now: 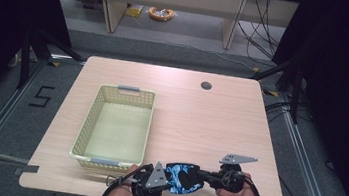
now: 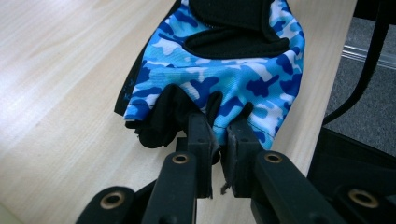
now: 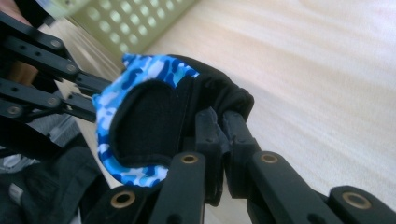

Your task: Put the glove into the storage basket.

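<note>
High view first: we see both hands at the near edge of the table (image 1: 220, 119), the left gripper (image 1: 164, 181) pointing right and the right gripper (image 1: 203, 177) pointing left, so they face each other. Between them hangs a blue camouflage glove (image 1: 183, 177), just right of the basket (image 1: 112, 158).

Left gripper view: we look along jaws closed on the glove's (image 2: 219, 70) finger end, pinching black and blue cloth above the wood.

Right gripper view: the jaws are clamped on the glove's (image 3: 140, 121) black cuff edge, with the left gripper's black bars behind it and the basket (image 3: 135, 21) beyond
</note>
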`<state>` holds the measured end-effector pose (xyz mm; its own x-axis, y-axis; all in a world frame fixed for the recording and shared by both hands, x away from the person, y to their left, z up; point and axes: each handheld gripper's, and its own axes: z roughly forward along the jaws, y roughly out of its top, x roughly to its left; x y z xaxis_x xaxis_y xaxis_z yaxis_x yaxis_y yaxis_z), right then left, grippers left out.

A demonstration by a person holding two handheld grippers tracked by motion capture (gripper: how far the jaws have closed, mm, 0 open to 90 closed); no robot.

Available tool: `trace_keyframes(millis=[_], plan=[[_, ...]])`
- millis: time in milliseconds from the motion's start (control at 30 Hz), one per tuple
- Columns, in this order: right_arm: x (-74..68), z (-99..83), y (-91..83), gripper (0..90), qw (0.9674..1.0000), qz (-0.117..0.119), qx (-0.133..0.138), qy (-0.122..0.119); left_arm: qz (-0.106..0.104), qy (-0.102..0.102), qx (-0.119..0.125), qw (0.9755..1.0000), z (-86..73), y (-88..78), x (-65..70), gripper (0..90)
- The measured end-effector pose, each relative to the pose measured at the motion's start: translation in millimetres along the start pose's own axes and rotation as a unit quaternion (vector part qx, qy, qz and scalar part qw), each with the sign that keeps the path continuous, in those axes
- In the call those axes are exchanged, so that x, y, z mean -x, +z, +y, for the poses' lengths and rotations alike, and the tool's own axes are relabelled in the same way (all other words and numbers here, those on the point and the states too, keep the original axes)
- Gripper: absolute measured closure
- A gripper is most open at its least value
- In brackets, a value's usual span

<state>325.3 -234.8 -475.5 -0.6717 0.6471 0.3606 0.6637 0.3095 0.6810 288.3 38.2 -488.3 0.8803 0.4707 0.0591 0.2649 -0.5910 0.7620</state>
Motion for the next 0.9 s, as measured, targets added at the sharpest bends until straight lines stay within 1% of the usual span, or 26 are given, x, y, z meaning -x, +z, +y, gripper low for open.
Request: trace_keyframes(millis=[33,67,100,133,167,200,233,267,300,367,400,433,467,500,533,567,600,633,667,700,733,800,833,867,900], plan=[[-3.5,0.9,-2.4,86.9,1.0,0.005,0.007,0.005,-0.001,-0.002,0.006,1.0,1.7,-3.7,0.3,81.7],[-8.7,1.8,-5.1,86.9,0.9998,0.008,0.016,0.011,0.0,0.001,0.009,1.0,3.2,-7.3,-0.4,81.7],[-11.3,3.8,-8.3,86.9,0.9998,0.011,0.014,0.009,0.0,0.005,0.009,0.9999,4.5,-10.3,-1.3,81.7],[-10.1,5.3,-9.4,86.9,0.9997,0.01,0.022,-0.008,0.001,0.002,0.016,0.9999,5.9,-13.8,-1.0,81.7],[-14.9,6.8,-12.9,86.9,0.9998,0.006,0.021,0.004,0.001,0.013,0.015,0.9998,7.3,-17.4,-2.5,81.6],[-18.1,7.8,-13.4,86.9,0.9995,0.012,0.028,0.008,0.0,0.015,0.017,0.9997,8.1,-20.2,-3.9,81.6],[-18.3,9.8,-13.9,86.9,0.9995,0.01,0.03,-0.006,0.004,0.01,0.02,0.9997,8.3,-22.2,-4.7,81.6],[-21.3,10.7,-13.6,86.9,0.9994,0.013,0.031,-0.003,0.004,0.014,0.019,0.9997,8.5,-25.0,-6.3,81.6],[-21.8,12.3,-13.1,86.9,0.9993,0.014,0.034,-0.011,0.003,0.009,0.02,0.9998,8.2,-27.1,-7.3,81.7],[-25.4,16.6,-14.0,86.9,0.9993,0.012,0.033,-0.015,0.001,0.008,0.024,0.9997,8.1,-31.3,-10.8,81.6],[-28.4,17.8,-13.9,86.9,0.9992,0.017,0.035,-0.001,0.0,0.0,0.025,0.9997,8.2,-33.6,-12.1,81.6],[-28.5,20.3,-14.5,86.9,0.999,0.018,0.038,-0.013,-0.003,0.001,0.023,0.9997,8.7,-35.5,-14.1,81.5],[-28.3,22.5,-13.5,86.9,0.9981,0.016,0.051,-0.03,0.003,0.006,0.026,0.9996,9.2,-37.7,-16.3,81.5],[-32.5,25.0,-14.5,86.9,0.9983,0.02,0.05,-0.023,0.004,0.001,0.027,0.9996,9.5,-39.0,-16.8,81.5],[-33.6,26.5,-14.3,86.9,0.9979,0.02,0.054,-0.03,0.004,0.002,0.026,0.9997,10.3,-41.2,-18.6,81.5],[-35.0,29.3,-15.2,86.9,0.9978,0.022,0.054,-0.033,-0.002,0.001,0.026,0.9996,11.3,-42.9,-20.0,81.5],[-36.8,31.7,-15.6,86.9,0.9975,0.024,0.056,-0.034,0.002,0.005,0.027,0.9996,12.7,-45.4,-21.2,81.4],[-37.7,34.8,-16.3,86.9,0.9972,0.023,0.059,-0.04,0.001,0.006,0.028,0.9996,13.4,-47.4,-22.7,81.4],[-41.1,37.8,-17.6,86.9,0.9976,0.022,0.056,-0.032,0.004,-0.002,0.031,0.9995,14.2,-49.6,-23.0,81.3],[-42.6,41.4,-18.6,86.9,0.9975,0.021,0.056,-0.037,0.001,0.004,0.029,0.9996,15.2,-52.4,-26.0,81.3],[-44.6,45.3,-18.8,86.9,0.9973,0.025,0.057,-0.039,0.006,0.004,0.03,0.9995,16.5,-55.5,-27.8,81.3],[-48.4,53.7,-19.3,86.9,0.9967,0.022,0.059,-0.051,0.009,0.009,0.032,0.9994,18.1,-61.0,-31.7,81.3],[-50.5,57.8,-18.7,86.9,0.9963,0.023,0.062,-0.054,0.012,0.004,0.032,0.9994,19.0,-63.7,-33.4,81.3],[-52.4,62.3,-18.3,86.9,0.9961,0.023,0.063,-0.058,0.013,0.007,0.03,0.9994,19.6,-66.9,-36.0,81.3],[-54.3,66.5,-17.3,86.9,0.9957,0.023,0.065,-0.061,0.013,0.002,0.032,0.9994,19.8,-69.3,-37.7,81.3]])
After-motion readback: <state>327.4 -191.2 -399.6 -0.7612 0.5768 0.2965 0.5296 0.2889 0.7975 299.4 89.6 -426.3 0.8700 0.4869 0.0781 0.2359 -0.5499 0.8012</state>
